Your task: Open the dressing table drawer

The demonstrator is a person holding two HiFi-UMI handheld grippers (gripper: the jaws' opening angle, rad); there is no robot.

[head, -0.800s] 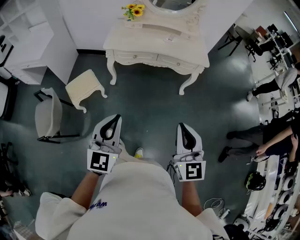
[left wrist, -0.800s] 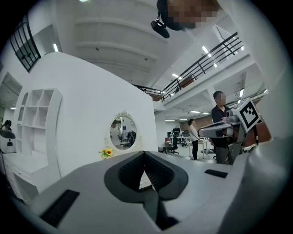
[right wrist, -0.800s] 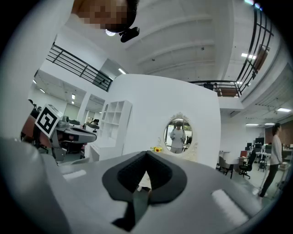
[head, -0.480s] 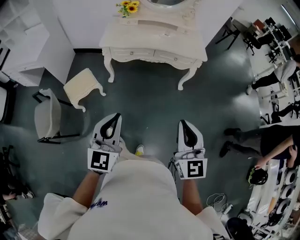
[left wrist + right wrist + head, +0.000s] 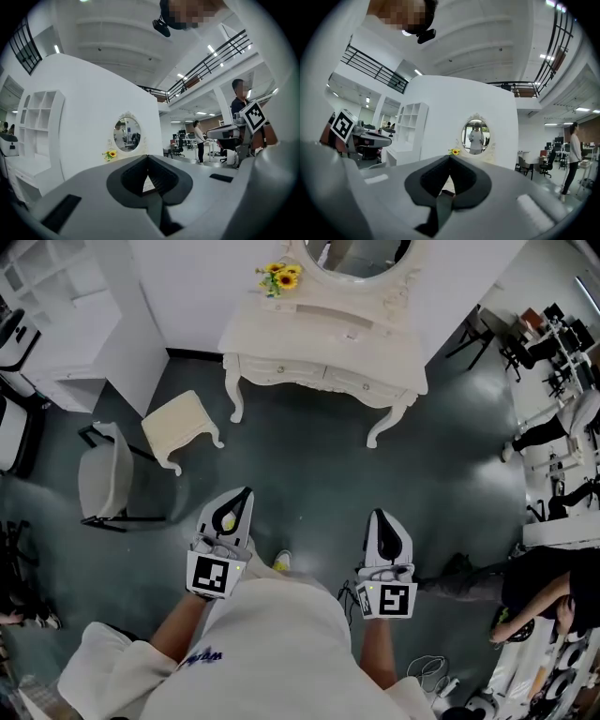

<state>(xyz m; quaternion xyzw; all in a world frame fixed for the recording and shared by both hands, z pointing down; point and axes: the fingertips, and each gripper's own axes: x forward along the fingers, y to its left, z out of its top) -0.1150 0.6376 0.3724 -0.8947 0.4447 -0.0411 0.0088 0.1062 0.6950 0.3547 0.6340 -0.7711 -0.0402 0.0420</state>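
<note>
A cream dressing table (image 5: 309,329) with an oval mirror (image 5: 361,257) stands against the white wall at the top of the head view. Its two drawers (image 5: 319,376) with small knobs are closed. Sunflowers (image 5: 281,277) sit on its top left. My left gripper (image 5: 246,493) and right gripper (image 5: 379,515) are held level in front of my body, well short of the table, both shut with nothing between the jaws. The left gripper (image 5: 147,157) view and right gripper (image 5: 450,157) view both show the mirror (image 5: 476,137) far ahead.
A cream stool (image 5: 180,427) stands left of the table, and a grey chair (image 5: 105,479) further left. White shelving (image 5: 66,315) is at the upper left. People and equipment (image 5: 553,596) crowd the right side. Dark floor (image 5: 309,474) lies between me and the table.
The dressing table, stool and chair have shifted lower and to the right in the head view. Both grippers sit a little lower in the frame and stay shut.
</note>
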